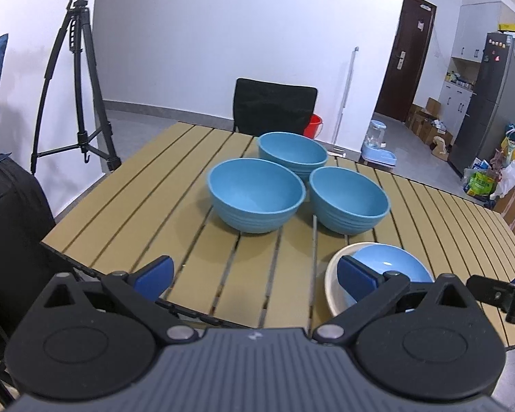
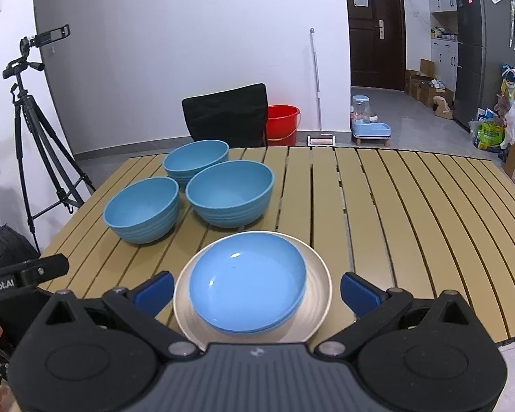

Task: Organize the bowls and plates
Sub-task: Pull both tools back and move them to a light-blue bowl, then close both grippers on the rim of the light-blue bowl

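Slatted tan counter (image 2: 377, 213) carrying everything; black chair (image 2: 226, 113) and red bucket (image 2: 282, 120) beyond its far edge, tripod (image 2: 34, 130) off to the left, none in the way. Three deep blue bowls (image 2: 230, 192) clustered touching or nearly so at the far left, probably light, stiff plastic, ribbed outside, best pinched at the rim; close neighbours crowding any grasp. Nearer, a cream plate (image 2: 317, 304) bearing shallow blue plates (image 2: 247, 281), glossy and likely slippery, edge the only hold. Right gripper (image 2: 255, 292) low over that stack, fingers (image 2: 358, 293) wide apart, holding nothing; left gripper (image 1: 254, 274) likewise spread, empty, at the counter's near edge.
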`<state>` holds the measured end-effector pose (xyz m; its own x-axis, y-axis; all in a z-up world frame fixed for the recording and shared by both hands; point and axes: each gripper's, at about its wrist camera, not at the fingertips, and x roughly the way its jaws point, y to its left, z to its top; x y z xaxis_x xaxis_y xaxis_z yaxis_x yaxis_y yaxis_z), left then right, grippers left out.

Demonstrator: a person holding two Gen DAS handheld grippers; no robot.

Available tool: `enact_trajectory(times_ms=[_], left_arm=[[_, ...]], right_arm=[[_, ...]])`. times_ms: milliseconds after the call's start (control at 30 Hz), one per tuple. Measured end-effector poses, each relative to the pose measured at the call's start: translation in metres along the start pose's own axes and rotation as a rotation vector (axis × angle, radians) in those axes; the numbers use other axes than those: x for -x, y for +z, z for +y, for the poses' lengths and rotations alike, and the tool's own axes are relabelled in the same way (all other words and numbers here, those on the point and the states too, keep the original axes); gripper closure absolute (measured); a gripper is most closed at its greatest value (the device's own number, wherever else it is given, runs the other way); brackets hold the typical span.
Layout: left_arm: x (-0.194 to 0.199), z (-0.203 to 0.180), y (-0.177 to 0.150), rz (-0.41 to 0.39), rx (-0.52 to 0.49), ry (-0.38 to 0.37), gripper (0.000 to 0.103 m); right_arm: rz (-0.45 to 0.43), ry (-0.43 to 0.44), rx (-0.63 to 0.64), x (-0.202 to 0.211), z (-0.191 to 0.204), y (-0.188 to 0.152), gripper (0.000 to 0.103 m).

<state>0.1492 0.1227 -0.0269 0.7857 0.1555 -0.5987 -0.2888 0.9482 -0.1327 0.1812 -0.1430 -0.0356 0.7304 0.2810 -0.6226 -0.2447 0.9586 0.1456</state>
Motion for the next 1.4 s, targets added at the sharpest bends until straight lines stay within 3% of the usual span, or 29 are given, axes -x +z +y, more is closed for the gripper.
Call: enact_trajectory(times_ms=[367, 500, 933, 1233, 1267, 1400], left_arm=[[-0.022, 0.030, 0.019, 0.021, -0.004, 0.022, 0.000], [-0.039, 0.039, 0.033, 0.040, -0.014, 0.040, 0.000], [-0.108, 0.063, 0.085, 0.115, -0.050, 0.105, 0.000], [-0.173, 0.065, 0.104, 0.175, -0.063, 0.155, 0.000], [-0.179, 0.064, 0.105, 0.183, -0.063, 0.157, 0.001], [-0.203, 0.059, 0.110, 0.217, -0.063, 0.166, 0.014]], right_arm=[[0.012, 0.001, 0.011, -0.027, 0.037, 0.024, 0.000], [0.014, -0.053, 0.025, -0.041, 0.056, 0.033, 0.000], [0.146, 0.025, -0.054, -0.119, 0.104, 0.070, 0.000], [0.260, 0.019, -0.222, -0.183, 0.105, 0.082, 0.016], [0.270, 0.022, -0.225, -0.190, 0.106, 0.083, 0.022], [0.306, 0.034, -0.246, -0.213, 0.111, 0.085, 0.031]])
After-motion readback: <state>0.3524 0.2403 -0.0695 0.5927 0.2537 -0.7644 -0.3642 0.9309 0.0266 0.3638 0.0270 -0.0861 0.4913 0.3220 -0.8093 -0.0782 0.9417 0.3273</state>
